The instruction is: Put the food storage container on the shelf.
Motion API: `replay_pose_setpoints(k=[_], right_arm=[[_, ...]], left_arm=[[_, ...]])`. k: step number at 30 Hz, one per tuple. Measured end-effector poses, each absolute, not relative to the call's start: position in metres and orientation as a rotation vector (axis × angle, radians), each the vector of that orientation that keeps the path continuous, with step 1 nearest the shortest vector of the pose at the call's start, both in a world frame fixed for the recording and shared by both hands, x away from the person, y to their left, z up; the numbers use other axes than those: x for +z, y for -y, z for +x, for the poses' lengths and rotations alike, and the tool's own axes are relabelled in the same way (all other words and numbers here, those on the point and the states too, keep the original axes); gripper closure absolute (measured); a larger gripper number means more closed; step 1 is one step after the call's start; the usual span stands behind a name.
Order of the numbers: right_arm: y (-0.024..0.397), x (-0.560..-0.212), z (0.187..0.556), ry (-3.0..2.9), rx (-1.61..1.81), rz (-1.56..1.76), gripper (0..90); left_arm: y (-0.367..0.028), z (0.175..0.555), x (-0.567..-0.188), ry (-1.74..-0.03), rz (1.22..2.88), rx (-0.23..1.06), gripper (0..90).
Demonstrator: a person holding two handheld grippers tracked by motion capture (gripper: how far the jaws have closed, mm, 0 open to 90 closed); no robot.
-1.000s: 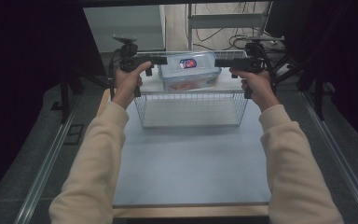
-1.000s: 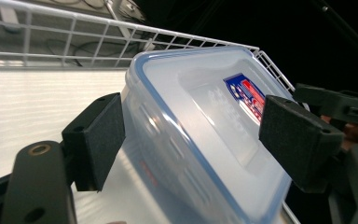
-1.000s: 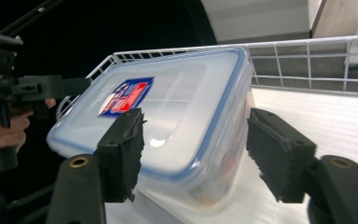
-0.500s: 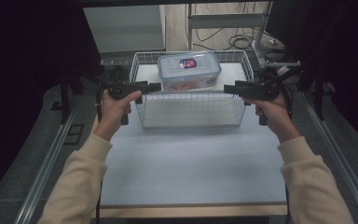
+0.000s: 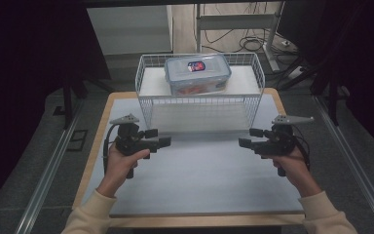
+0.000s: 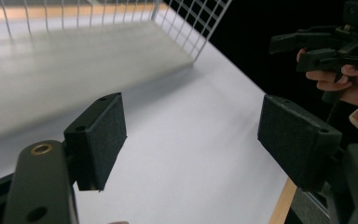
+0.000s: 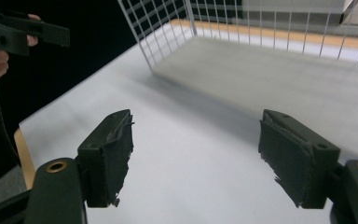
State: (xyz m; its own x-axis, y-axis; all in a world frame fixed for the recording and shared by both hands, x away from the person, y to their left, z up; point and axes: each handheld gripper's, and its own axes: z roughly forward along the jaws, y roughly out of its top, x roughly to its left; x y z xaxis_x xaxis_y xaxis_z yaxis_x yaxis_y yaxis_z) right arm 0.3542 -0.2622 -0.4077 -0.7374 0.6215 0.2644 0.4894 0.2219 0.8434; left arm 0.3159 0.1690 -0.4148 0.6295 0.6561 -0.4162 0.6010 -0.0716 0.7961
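Observation:
A white wire basket (image 5: 199,105) stands at the far end of the table, and a clear plastic box with a lid (image 5: 197,73) sits inside it. My left gripper (image 5: 159,137) hovers over the white mat in front of the basket's left corner, open, with nothing between its pads (image 6: 105,126). My right gripper (image 5: 249,137) hovers in front of the basket's right corner. Its jaws have just been opening and stand open, empty, its worn pads (image 7: 116,149) well apart. The two grippers point toward each other. Each gripper view catches the other: the right gripper (image 6: 317,44), the left gripper (image 7: 23,30).
The white mat (image 5: 199,180) covers a wooden table with its edge showing at the front (image 5: 199,222). Metal rails (image 5: 44,180) run along the floor on both sides. Cables and a table frame (image 5: 238,24) lie beyond the basket.
Both hands have come away from the basket's sides, moving back toward the person and down over the mat. The basket with the box stays at the far end.

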Motion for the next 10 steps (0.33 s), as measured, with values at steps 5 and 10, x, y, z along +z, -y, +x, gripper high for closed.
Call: replay_pose_setpoints(k=[5, 10], right_arm=[[0.263, -0.417, 0.346, -2.348, 1.556, 1.051, 24.3], [0.262, -0.422, 0.342, -2.343, 1.539, 1.020, 22.4]], left_arm=[[-0.166, 0.313, -0.424, -1.029, 1.767, 0.085, 23.4], [-0.165, 0.311, -0.432, -1.034, 1.764, 0.078, 23.3]])
